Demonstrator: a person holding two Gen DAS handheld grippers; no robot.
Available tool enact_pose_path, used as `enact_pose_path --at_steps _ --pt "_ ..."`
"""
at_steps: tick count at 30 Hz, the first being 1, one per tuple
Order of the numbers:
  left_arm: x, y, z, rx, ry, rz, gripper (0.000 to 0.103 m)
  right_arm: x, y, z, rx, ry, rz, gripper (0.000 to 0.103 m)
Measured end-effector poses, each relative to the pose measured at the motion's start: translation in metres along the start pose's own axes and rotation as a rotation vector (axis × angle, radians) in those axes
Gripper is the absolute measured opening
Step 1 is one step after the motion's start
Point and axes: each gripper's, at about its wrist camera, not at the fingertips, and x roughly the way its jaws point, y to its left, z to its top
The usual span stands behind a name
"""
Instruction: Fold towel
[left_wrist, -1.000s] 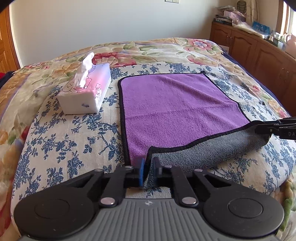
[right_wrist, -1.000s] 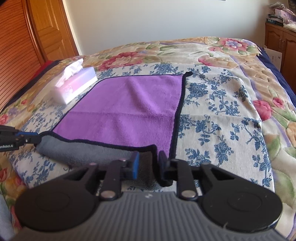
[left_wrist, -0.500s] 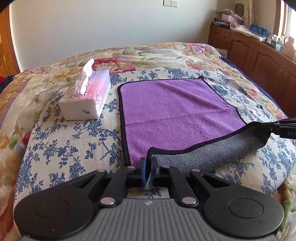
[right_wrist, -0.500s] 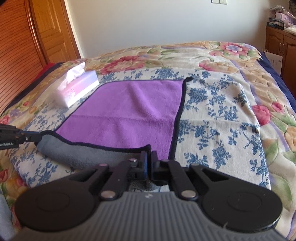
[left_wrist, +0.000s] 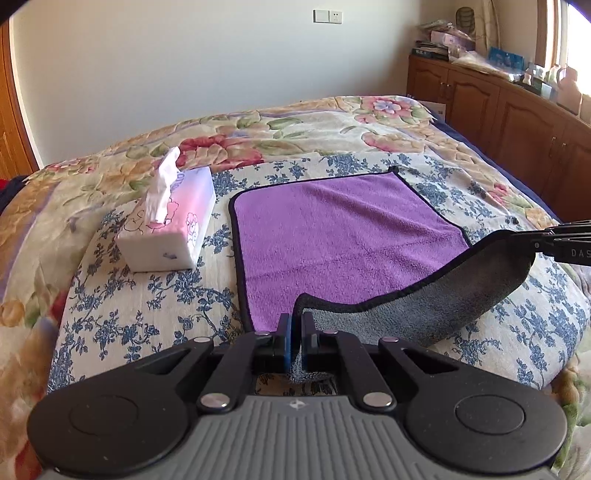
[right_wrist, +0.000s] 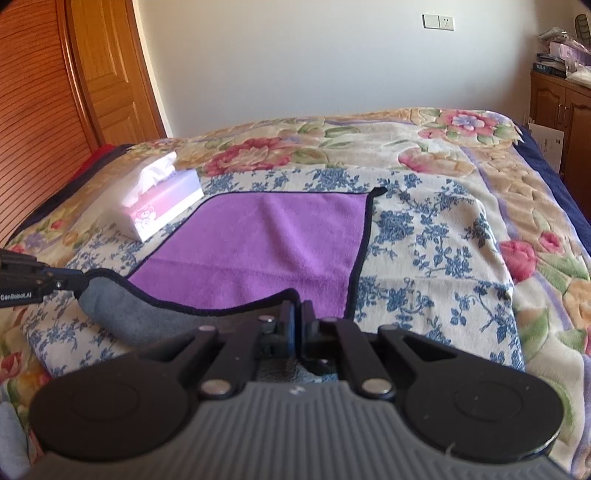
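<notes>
A purple towel (left_wrist: 340, 236) (right_wrist: 258, 251) with a black hem and a grey underside lies spread on the bed. Its near edge is lifted off the bedspread, so the grey side (left_wrist: 424, 306) (right_wrist: 140, 314) shows. My left gripper (left_wrist: 294, 325) is shut on the near left corner of the towel. My right gripper (right_wrist: 298, 314) is shut on the near right corner. Each gripper also shows at the edge of the other's view, the right gripper (left_wrist: 532, 238) at the far right and the left gripper (right_wrist: 79, 282) at the far left.
A pink-and-white tissue box (left_wrist: 170, 221) (right_wrist: 162, 205) stands on the floral bedspread (left_wrist: 110, 302) just left of the towel. Wooden cabinets (left_wrist: 517, 114) run along the right side of the bed. A wooden door (right_wrist: 92, 74) is at the left.
The right gripper's jaws have closed on the towel corner. Both grippers have raised the near edge, so more grey underside shows. The views have tilted up a little.
</notes>
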Motion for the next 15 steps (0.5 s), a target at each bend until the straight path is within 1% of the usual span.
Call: enact_pose_path --at_steps 5,10,15 --pt "-0.003 0.002 0.007 -0.012 -0.011 0.002 0.005 -0.003 0.001 0.007 -0.008 -0.025 0.005 0.004" --pt "-0.004 0.002 0.017 0.005 -0.023 0.017 0.005 -0.004 0.003 0.017 -0.023 -0.049 0.009 0.004" --pt "-0.004 0.004 0.03 0.013 -0.024 0.031 0.005 0.001 0.001 0.024 -0.038 -0.046 0.006 0.004"
